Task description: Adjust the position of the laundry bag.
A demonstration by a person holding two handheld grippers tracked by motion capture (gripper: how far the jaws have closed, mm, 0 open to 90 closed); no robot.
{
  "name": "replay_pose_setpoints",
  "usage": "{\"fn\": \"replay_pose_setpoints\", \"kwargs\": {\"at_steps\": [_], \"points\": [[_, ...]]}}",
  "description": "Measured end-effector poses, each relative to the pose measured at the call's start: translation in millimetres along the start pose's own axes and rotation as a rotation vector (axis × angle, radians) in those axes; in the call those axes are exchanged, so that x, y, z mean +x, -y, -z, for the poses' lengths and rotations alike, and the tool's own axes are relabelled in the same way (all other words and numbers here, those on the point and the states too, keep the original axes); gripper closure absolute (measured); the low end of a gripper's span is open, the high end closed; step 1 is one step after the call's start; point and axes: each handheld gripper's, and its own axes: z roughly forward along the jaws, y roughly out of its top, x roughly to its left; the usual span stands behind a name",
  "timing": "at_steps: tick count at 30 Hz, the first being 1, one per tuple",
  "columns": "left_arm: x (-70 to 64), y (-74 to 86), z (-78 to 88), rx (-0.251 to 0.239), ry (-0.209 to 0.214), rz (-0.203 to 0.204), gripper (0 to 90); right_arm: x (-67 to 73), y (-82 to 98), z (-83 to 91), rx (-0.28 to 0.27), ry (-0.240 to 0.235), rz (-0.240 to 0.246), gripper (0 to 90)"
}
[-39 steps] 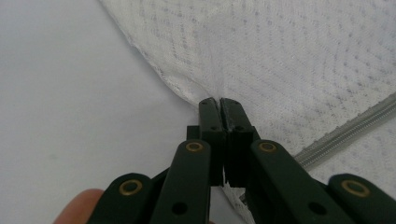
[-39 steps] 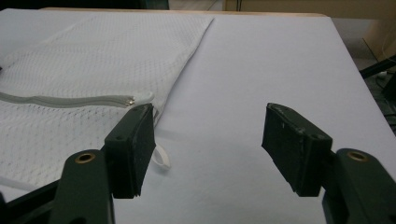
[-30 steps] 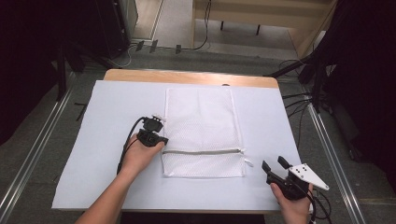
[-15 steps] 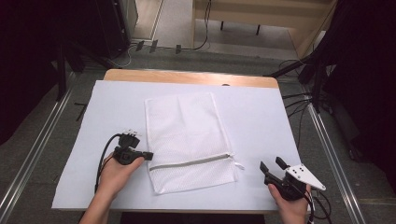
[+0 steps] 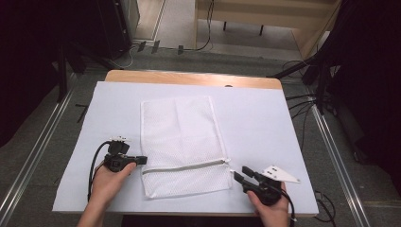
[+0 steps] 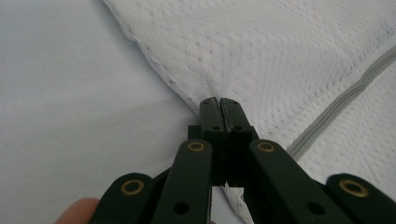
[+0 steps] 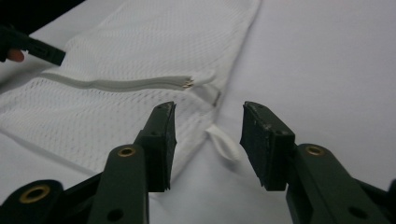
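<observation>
a wooden bench (image 5: pixel 189 78) under a white sheet (image 5: pixel 265 123), dark floor and cables around it. a white mesh bag (image 5: pixel 179 137) lies flat in the middle of the sheet, slightly skewed, its grey zipper (image 5: pixel 187 167) running across the near end. the left tool (image 5: pixel 140 160) is clamped tight on the bag's left edge just by the zipper's end; mesh bunches between its jaws. the right tool (image 5: pixel 239 173) sits near the bag's right corner, jaws partly apart and just closing, nothing between them, a small white loop (image 7: pixel 224 142) on the sheet just ahead of them.
</observation>
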Motion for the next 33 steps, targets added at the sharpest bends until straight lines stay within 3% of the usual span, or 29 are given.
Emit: {"fn": "replay_pose_setpoints", "kwargs": {"at_steps": [1,2,4,5,8,9,13,19,24,28,29,31,33], "points": [[0.0,0.0,0.1,0.0,0.0,0.0,90.0,8.6,1.0,-14.0,0.055,0.017,0.006,57.1],[-0.2,0.2,0.0,-0.001,-0.001,-0.001,90.0,8.6,1.0,-14.0,0.055,0.017,0.006,57.1],[-0.5,0.4,-0.3,-0.005,-0.005,-0.003,90.0,14.4,2.4,-24.6,0.128,0.042,0.019,57.1],[-0.6,0.4,-0.4,-0.006,-0.004,-0.004,90.0,17.4,2.7,-25.5,0.121,0.056,0.031,60.6],[-2.3,0.4,-1.7,-0.016,-0.011,-0.001,90.0,25.1,5.1,-25.1,0.132,0.112,0.062,85.5],[-3.1,0.1,-2.0,-0.016,-0.017,-0.005,90.0,25.6,5.3,-24.1,0.141,0.114,0.062,90.0],[-10.3,-0.5,-6.2,-0.039,-0.049,-0.021,90.0,23.2,5.2,-17.5,0.157,0.095,0.019,90.0],[-18.4,-1.1,-10.5,-0.049,-0.073,-0.048,90.0,32.7,17.5,-0.2,0.176,0.089,0.013,90.0],[-16.6,1.7,-7.2,-0.034,-0.056,-0.052,90.0,42.1,25.1,7.3,0.185,0.082,0.026,90.0],[-14.5,5.0,-4.2,-0.036,-0.05,-0.044,89.7,41.6,24.0,6.4,0.187,0.072,0.029,89.9],[-14.2,5.6,-4.0,-0.04,-0.049,-0.041,89.5,40.5,23.7,6.2,0.185,0.065,0.027,84.7],[-13.2,6.6,-3.2,-0.046,-0.039,-0.037,87.8,38.1,22.2,7.1,0.151,0.046,0.021,65.2],[-12.9,7.0,-1.2,-0.073,-0.047,-0.033,76.7,36.2,18.5,9.4,0.118,0.053,0.022,51.2]]}}
